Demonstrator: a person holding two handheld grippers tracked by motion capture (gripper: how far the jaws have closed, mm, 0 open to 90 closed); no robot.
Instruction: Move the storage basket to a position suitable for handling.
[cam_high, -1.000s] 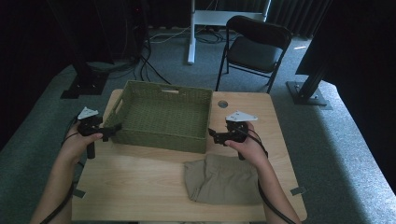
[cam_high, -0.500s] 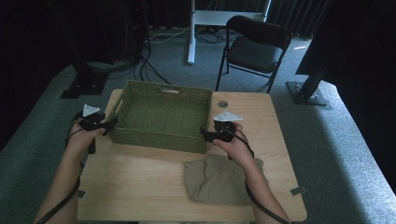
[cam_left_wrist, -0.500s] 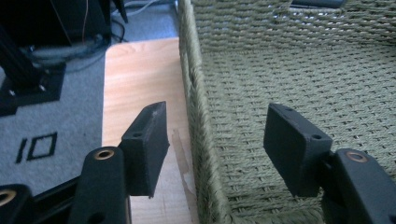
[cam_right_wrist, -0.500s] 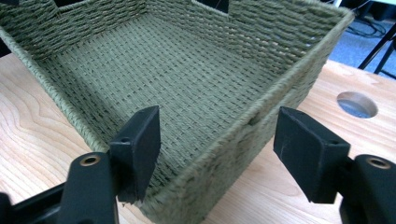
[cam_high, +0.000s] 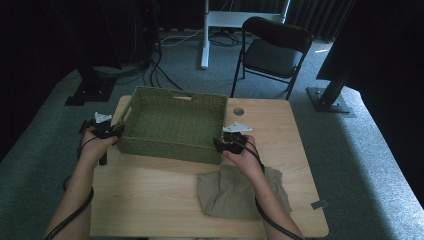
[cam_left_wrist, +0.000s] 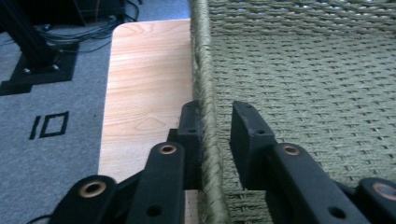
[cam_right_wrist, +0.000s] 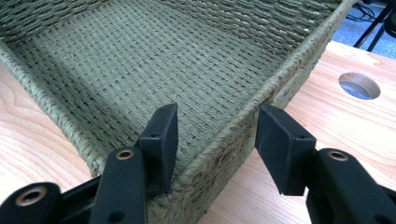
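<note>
An empty green woven basket (cam_high: 170, 147) stands on the far half of the wooden table (cam_high: 150, 190). My left gripper (cam_high: 116, 131) is at its left wall. In the left gripper view the jaws of the left gripper (cam_left_wrist: 215, 109) straddle the basket rim (cam_left_wrist: 203, 60), one outside touching it, one inside with a small gap. My right gripper (cam_high: 218, 145) is at the near right corner. In the right gripper view the right gripper (cam_right_wrist: 217, 116) is wide open across the right wall of the basket (cam_right_wrist: 243, 119).
A folded khaki cloth (cam_high: 240, 195) lies at the table's front right, under my right forearm. A round hole (cam_high: 238, 111) in the tabletop sits just right of the basket. A black chair (cam_high: 272, 50) and stand feet are on the floor beyond.
Both grippers have moved inward from beside the basket onto its side walls, and their jaws now straddle the rim. The basket and the cloth have stayed put.
</note>
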